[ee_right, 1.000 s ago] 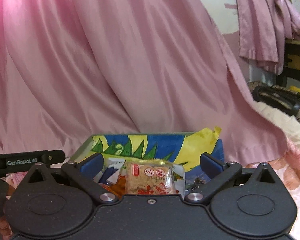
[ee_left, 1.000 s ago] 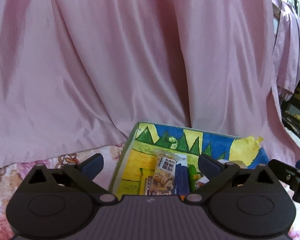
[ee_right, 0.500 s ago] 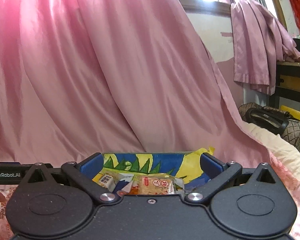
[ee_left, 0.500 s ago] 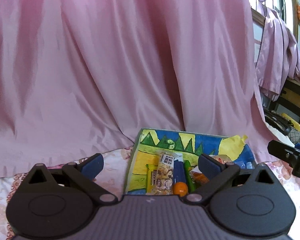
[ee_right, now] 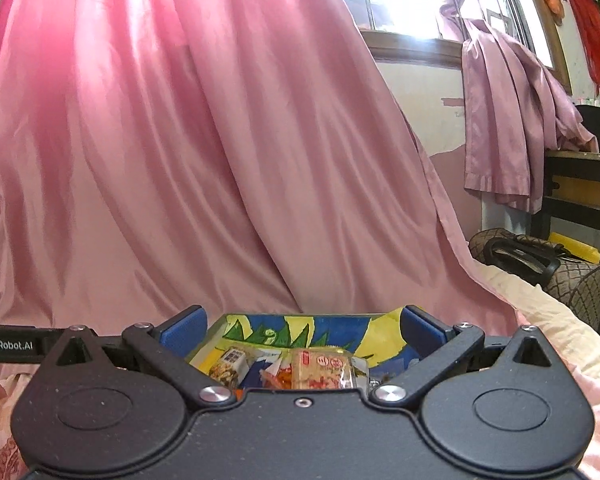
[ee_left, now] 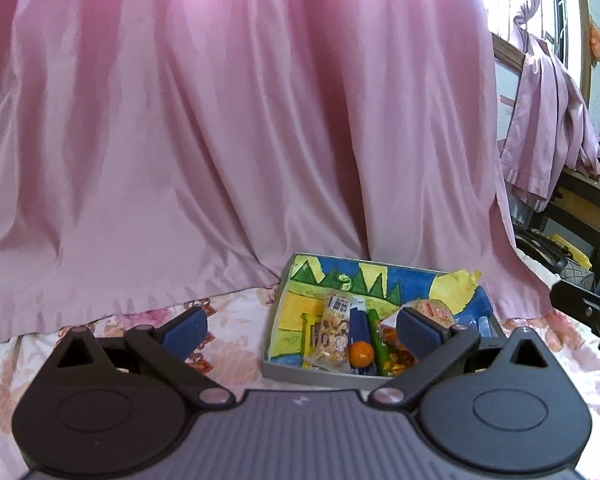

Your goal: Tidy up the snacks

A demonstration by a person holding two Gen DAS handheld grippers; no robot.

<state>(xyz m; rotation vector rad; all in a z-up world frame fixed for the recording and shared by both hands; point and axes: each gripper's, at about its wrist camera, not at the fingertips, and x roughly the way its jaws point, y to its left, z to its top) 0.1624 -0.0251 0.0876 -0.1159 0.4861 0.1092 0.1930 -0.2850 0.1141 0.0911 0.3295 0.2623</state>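
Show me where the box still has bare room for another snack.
Bare floor lies along the box left wall, left of the nut packet. Crowded: blue tube, orange, green stick and cracker packet fill its right half.

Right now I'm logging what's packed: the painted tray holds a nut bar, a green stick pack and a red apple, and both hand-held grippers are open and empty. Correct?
Not quite: the round fruit is a small orange, not a red apple; the left wrist view shows it. The rest stands: the painted tray holds the nut bar and green stick pack, and the left hand-held gripper and right hand-held gripper are open and empty.
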